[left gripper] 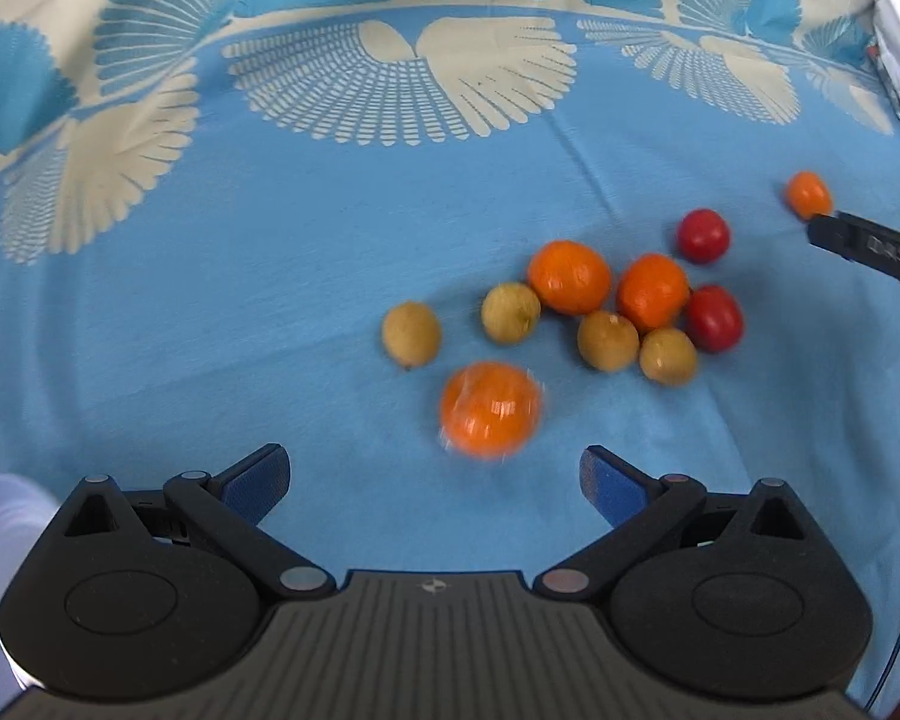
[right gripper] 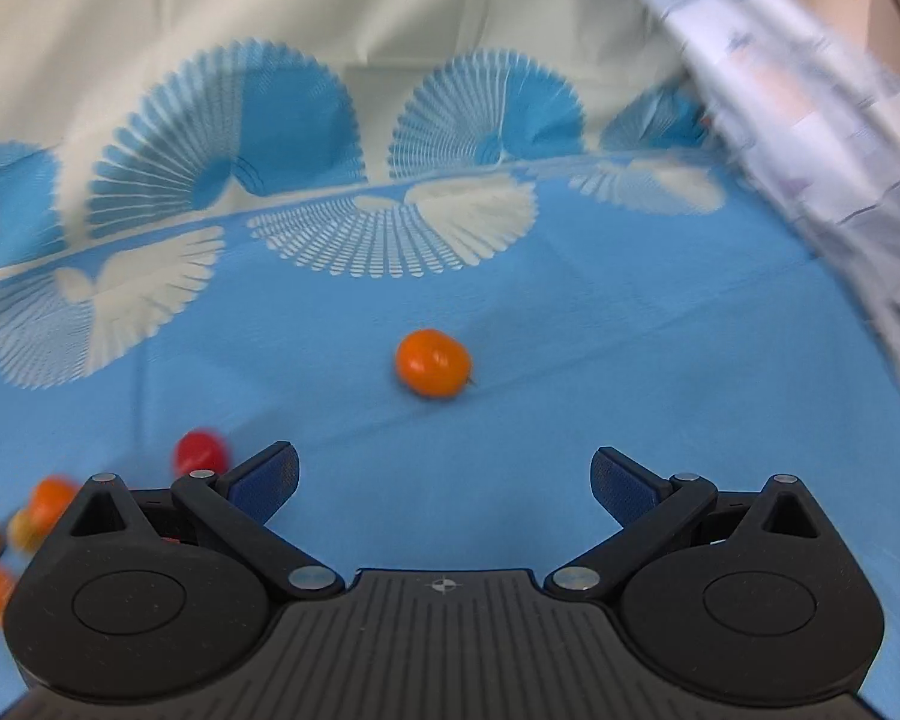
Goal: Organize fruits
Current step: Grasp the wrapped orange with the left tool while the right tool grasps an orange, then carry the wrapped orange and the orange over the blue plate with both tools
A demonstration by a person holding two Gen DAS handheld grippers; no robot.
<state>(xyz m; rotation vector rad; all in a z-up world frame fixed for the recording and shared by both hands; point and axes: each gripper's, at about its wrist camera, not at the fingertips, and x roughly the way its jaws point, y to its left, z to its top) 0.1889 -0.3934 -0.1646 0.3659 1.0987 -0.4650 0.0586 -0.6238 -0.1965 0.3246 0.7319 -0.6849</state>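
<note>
Both tongs gape empty: left gripper (left gripper: 435,483) behind a blurred orange (left gripper: 489,408), right gripper (right gripper: 444,483) facing a stray orange (right gripper: 432,362); either fruit may roll across the blue cloth (left gripper: 270,300) when nudged.

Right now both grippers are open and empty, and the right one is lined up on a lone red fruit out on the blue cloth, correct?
Not quite: the lone fruit ahead of the right gripper is orange, not red, as the right wrist view shows. The rest holds: right gripper and left gripper both stand open and empty over the blue cloth.
</note>
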